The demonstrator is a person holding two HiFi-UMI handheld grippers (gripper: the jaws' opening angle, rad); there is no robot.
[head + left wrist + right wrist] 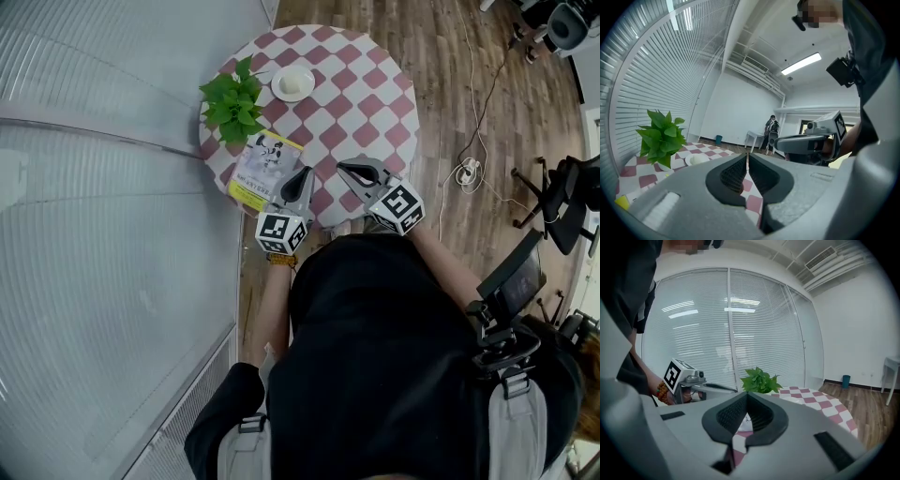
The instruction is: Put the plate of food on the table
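A small white plate of food [292, 84] sits at the far side of the round table [375, 103], which has a red-and-white checked cloth. The left gripper view shows the plate [696, 160] beside the potted plant [661, 136]. My left gripper [307, 174] hovers over the table's near edge, jaws shut with nothing between them [747, 157]. Just to its right, my right gripper [345, 167] is also shut and empty [746, 397]. Both are well short of the plate.
A green potted plant [234, 101] stands at the table's left edge. A yellow-edged magazine [262, 169] lies below it, next to my left gripper. A blind-covered glass wall runs along the left. Cables with a power strip [466, 172] and a chair [562, 202] are on the wooden floor at right.
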